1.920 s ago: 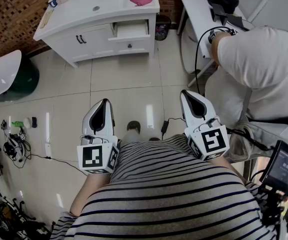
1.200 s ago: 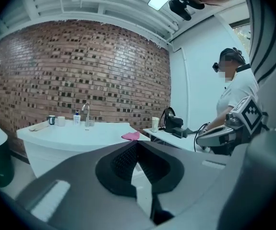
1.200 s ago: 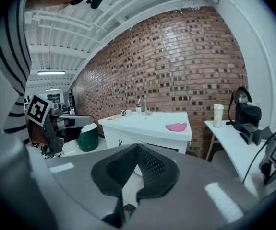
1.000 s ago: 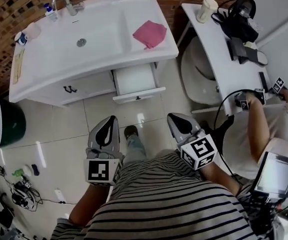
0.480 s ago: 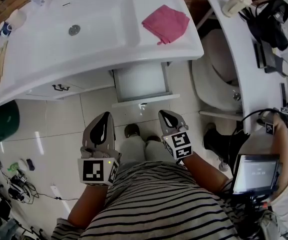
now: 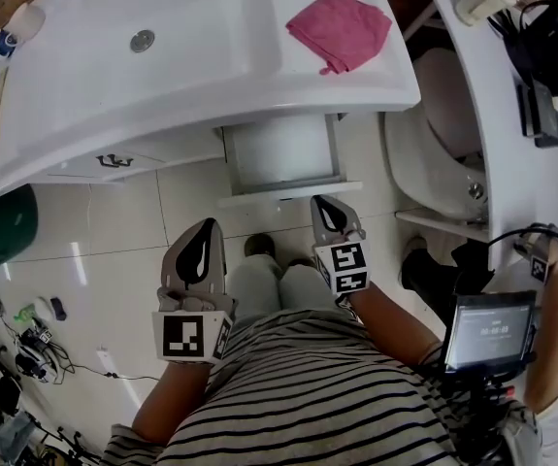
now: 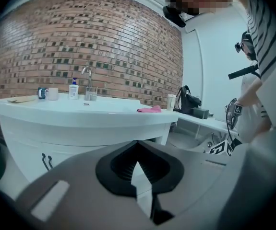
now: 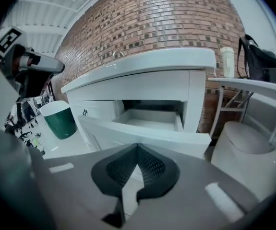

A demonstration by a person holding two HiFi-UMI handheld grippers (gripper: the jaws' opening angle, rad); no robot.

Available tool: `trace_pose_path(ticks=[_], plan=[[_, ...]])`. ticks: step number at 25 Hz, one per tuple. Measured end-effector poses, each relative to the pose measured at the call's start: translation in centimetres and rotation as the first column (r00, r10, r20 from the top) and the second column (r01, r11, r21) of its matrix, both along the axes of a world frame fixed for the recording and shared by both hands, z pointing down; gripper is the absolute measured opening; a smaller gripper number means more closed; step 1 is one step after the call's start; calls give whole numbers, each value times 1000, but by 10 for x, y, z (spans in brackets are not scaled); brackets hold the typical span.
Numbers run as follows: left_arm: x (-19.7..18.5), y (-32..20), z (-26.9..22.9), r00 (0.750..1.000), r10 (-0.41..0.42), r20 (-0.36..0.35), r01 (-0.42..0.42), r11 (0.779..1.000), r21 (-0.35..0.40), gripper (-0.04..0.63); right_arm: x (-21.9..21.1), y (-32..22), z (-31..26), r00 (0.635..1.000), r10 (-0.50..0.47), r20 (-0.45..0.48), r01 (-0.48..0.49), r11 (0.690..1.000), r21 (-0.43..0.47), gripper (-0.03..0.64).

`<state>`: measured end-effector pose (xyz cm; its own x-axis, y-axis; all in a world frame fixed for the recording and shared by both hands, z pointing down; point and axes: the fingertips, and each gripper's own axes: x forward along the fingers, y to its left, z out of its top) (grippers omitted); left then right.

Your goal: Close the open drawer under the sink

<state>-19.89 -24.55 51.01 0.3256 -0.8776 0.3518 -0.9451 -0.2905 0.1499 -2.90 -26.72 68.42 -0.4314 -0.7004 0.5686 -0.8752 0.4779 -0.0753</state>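
The white sink cabinet (image 6: pixel 162 76) has one drawer (image 6: pixel 283 151) pulled out under its right side; the drawer looks empty. In the head view the drawer's white front panel (image 6: pixel 288 194) lies just ahead of my right gripper (image 6: pixel 325 206), which is shut with nothing in it. The right gripper view shows the same open drawer (image 8: pixel 150 120) close ahead, right above my right gripper (image 8: pixel 137 148). My left gripper (image 6: pixel 203 229) is shut and empty, lower left of the drawer, over the floor tiles. In its own view my left gripper (image 7: pixel 138 145) faces the cabinet front (image 7: pixel 80 138).
A pink cloth (image 6: pixel 340 29) lies on the counter above the drawer. A green bin (image 6: pixel 2 226) stands left of the cabinet. To the right are a white seat (image 6: pixel 434 153), a white desk (image 6: pixel 473 76) and another person's arm (image 6: pixel 550 328). Cables (image 6: pixel 16 357) litter the floor at left.
I have walked up to the sink, which now fills the top of the head view. My right gripper has moved forward to just short of the drawer front; the left has stayed back.
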Motion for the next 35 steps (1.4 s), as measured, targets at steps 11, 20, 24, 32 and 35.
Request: trace_pose_path(ticks=[11, 20, 24, 32, 35], plan=[[-13, -12, 7, 1000, -11, 5, 11, 1000, -17, 14, -11, -69, -3, 1000, 8, 7, -9, 999, 49, 0], [-30, -20, 19, 999, -43, 17, 44, 999, -24, 14, -21, -141, -2, 1000, 10, 5, -11, 994, 111, 0], [-32, -19, 19, 998, -48, 32, 49, 999, -17, 14, -23, -160, 0, 1000, 6, -5, -5, 994, 113, 0], [-32, 3, -4, 997, -68, 41, 69, 997, -25, 14, -18, -143, -36, 1000, 15, 23, -17, 996, 92, 0], [-26, 15, -38, 996, -76, 36, 76, 997, -5, 14, -12, -105, -93, 998, 0, 60, -8, 992, 123, 0]])
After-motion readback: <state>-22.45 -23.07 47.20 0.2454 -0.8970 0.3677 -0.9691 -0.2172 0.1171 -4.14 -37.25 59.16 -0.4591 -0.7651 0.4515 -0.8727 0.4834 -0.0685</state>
